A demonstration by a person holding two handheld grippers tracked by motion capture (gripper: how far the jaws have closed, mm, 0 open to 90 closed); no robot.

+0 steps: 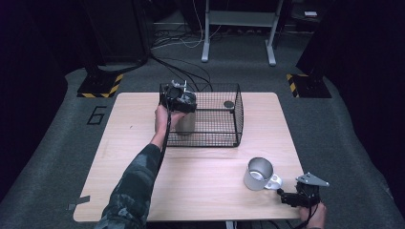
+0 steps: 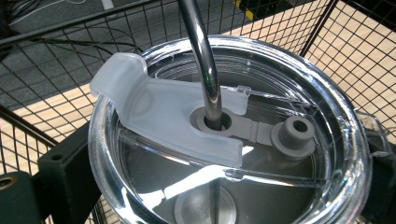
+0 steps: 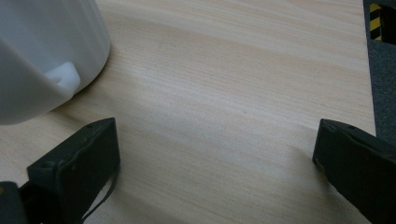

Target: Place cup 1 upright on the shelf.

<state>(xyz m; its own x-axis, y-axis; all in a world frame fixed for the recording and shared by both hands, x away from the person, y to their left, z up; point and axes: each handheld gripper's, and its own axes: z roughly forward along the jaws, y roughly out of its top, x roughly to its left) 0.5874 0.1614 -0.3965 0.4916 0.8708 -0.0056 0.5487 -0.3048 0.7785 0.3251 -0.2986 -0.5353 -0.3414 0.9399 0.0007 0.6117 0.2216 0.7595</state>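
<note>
A: Colours on the pale wood-grain table [image 1: 200, 176]?
B: Black wire-mesh basket [image 1: 224, 138]; silver steel tumbler [image 1: 185, 123] with clear plastic lid [image 2: 280, 84], frosted white flap, grey stopper, chrome straw [image 2: 205, 60].
A: Others?
B: White-handled silver metal mug [image 1: 259, 174]. Camouflage-patterned sleeve [image 1: 131, 191]. Yellow-and-black striped floor plates [image 1: 101, 86].

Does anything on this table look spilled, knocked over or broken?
Nothing stands out. The lidded tumbler stands upright in the wire basket, held by the left hand-held gripper, its metal straw through the lid. The white mug stands upright on the dry table.
</note>
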